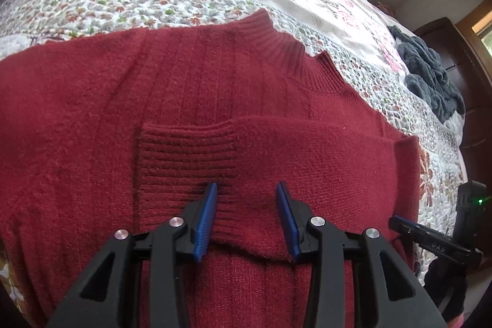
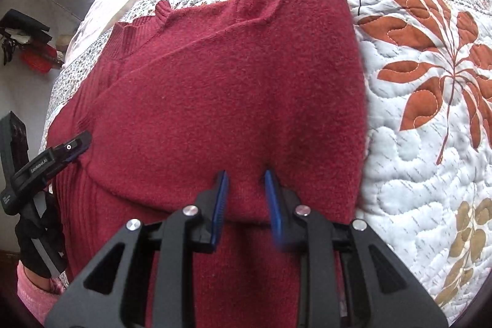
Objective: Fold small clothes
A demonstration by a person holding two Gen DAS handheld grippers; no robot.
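We see red sweater (image 1: 190,88) flat on quilted bed (image 2: 415,143), sleeve folded across, left tool (image 1: 246,189) spread over cuff, right tool (image 2: 246,174) spread, gray towel (image 1: 430,76) at 2 o'clock

Black tools (image 1: 246,189) (image 2: 246,174) with blue ribbed pads, silver screws; black glove (image 2: 37,232); pink knit sleeve (image 2: 33,291).

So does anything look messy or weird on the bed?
Mostly tidy. The red sweater lies flat on the quilt with one sleeve folded across its front. The only untidy thing is a dark grey cloth lying crumpled in a heap near the bed's far edge. Nothing looks torn or spilled.
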